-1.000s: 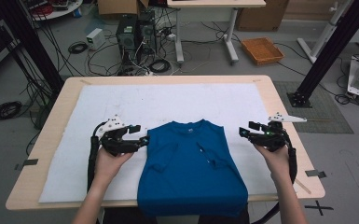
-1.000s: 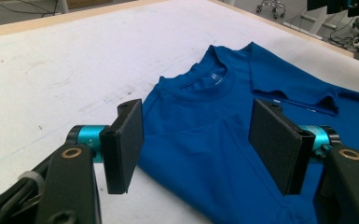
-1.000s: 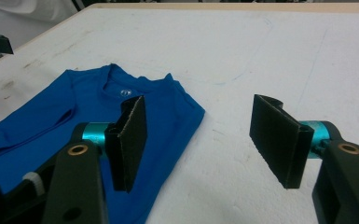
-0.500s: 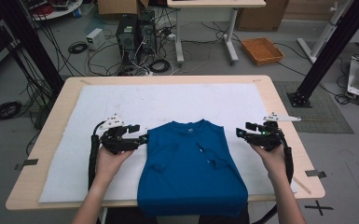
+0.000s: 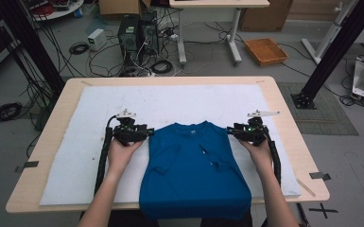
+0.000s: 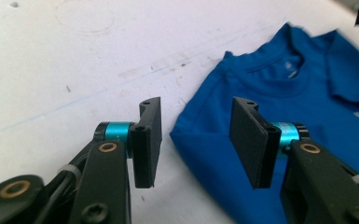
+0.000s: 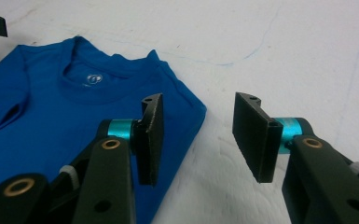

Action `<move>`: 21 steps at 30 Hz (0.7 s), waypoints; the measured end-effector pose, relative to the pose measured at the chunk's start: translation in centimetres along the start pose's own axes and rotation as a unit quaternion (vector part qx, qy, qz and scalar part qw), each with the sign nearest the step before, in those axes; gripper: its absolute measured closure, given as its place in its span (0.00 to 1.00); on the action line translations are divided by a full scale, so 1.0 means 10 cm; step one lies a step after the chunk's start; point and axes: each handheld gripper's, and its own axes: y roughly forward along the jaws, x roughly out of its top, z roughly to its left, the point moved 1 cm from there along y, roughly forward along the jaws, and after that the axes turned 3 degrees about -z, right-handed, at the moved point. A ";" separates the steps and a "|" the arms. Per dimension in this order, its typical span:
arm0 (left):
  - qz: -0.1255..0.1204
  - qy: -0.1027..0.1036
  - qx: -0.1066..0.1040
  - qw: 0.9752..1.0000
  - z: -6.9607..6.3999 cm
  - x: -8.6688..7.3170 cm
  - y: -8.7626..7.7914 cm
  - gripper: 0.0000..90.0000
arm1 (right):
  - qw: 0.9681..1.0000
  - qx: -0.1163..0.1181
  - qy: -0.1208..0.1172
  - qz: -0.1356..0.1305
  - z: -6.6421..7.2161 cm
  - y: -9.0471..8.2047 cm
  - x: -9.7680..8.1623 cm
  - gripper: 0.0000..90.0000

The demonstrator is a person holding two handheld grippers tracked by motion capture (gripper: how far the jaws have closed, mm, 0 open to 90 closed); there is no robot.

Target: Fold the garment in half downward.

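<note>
A blue T-shirt (image 5: 191,170) lies on the white pad (image 5: 170,101), both sleeves folded inward, its hem hanging over the near table edge. My left gripper (image 5: 147,132) sits at the shirt's left shoulder, jaws open, pointing right. In the left gripper view the shirt's shoulder corner (image 6: 186,135) lies between and just beyond the open jaws of the left gripper (image 6: 196,140). My right gripper (image 5: 230,130) is at the right shoulder, open, pointing left. In the right gripper view the shirt (image 7: 65,112) has its shoulder corner next to the left jaw of the right gripper (image 7: 198,135).
The wooden table (image 5: 283,118) carries the white pad with bare room left, right and behind the shirt. Beyond the table the floor holds cables, a computer tower (image 5: 128,33), an orange tray (image 5: 265,51) and black frame posts (image 5: 333,52).
The right gripper has moved inward to the left, up to the shirt's right shoulder. The left gripper has hardly moved. The shirt lies as before.
</note>
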 end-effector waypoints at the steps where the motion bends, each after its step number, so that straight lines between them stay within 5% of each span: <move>1: 0.000 0.000 0.000 1.000 0.00 0.00 0.00 0.60 | 1.000 -0.002 -0.001 0.001 0.00 0.04 0.01 0.61; 8: 0.030 -0.010 0.014 0.999 0.05 -0.03 0.19 0.67 | 0.999 -0.027 -0.004 0.037 -0.01 0.24 0.00 0.67; 10: 0.033 -0.002 0.023 0.999 0.05 -0.02 0.18 0.77 | 0.998 -0.032 -0.014 0.048 -0.02 0.27 -0.02 0.87; 13: 0.030 -0.003 0.027 0.999 0.06 -0.02 0.18 0.80 | 0.998 -0.033 -0.022 0.048 -0.01 0.27 -0.02 0.89; 15: 0.020 0.000 0.026 0.999 0.05 -0.01 0.18 0.69 | 0.999 -0.030 -0.021 0.027 0.00 0.23 0.01 0.80; 21: 0.027 0.031 0.011 0.999 -0.03 0.13 0.29 0.67 | 0.999 -0.017 -0.030 0.027 0.06 0.30 0.12 0.72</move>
